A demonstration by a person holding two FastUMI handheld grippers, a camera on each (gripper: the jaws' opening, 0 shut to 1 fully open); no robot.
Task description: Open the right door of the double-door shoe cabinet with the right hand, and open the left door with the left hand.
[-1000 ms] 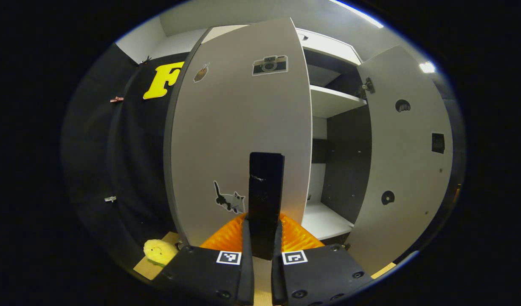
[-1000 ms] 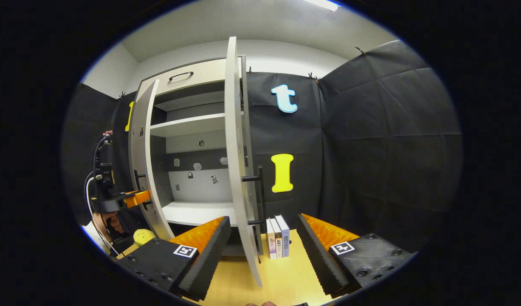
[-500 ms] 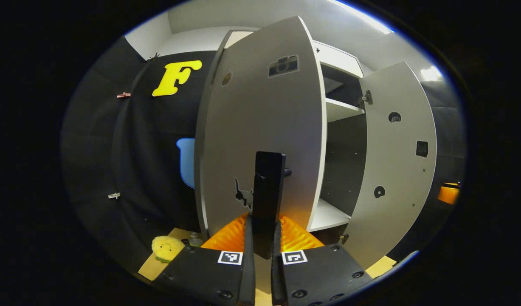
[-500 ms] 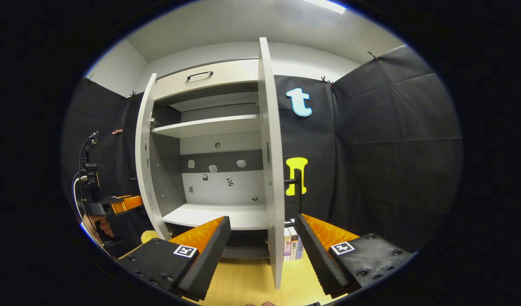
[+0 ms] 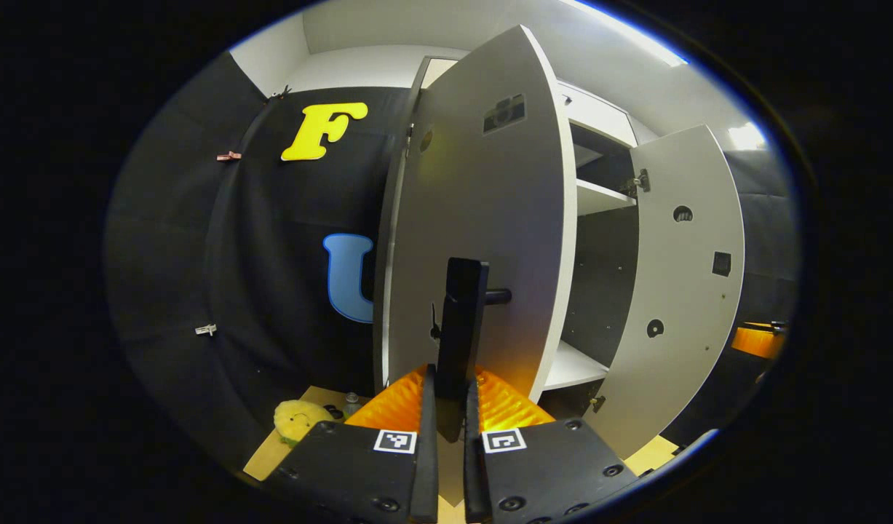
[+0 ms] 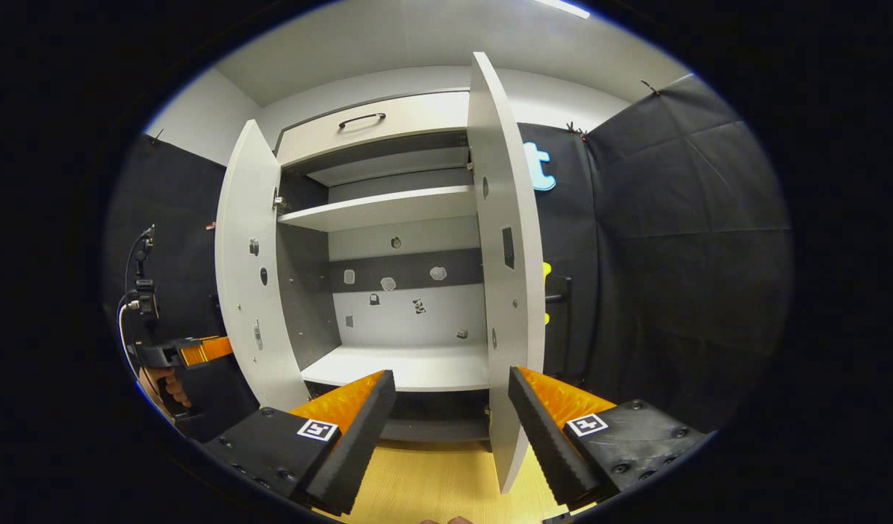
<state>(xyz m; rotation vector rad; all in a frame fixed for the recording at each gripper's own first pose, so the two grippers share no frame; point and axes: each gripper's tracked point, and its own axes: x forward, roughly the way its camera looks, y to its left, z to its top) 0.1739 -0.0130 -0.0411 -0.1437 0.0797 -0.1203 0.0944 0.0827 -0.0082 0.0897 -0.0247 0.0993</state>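
Observation:
The pale grey shoe cabinet (image 6: 388,211) stands with both doors swung out. In the left gripper view my left gripper (image 5: 450,397) is shut on the black vertical handle (image 5: 462,313) of the left door (image 5: 490,204), which stands nearly edge-on. The right door (image 5: 686,269) shows its inner face further right. In the right gripper view my right gripper (image 6: 450,429) is open and holds nothing, its fingers either side of the right door's (image 6: 508,255) lower edge without touching. That door's black handle (image 6: 562,302) sticks out behind it. The left gripper (image 6: 180,353) and a hand show beside the left door (image 6: 246,276).
A yellow plush toy (image 5: 299,421) and a small bottle (image 5: 351,400) sit on the wooden tabletop (image 6: 439,484) left of the cabinet. Inside are white shelves (image 6: 402,367). A drawer with a black handle (image 6: 362,120) tops the cabinet. Black cloth walls close in both sides.
The left door has swung further open with my left gripper still on its handle. The right gripper view has shifted left, so the right door's inner face shows and hides the books.

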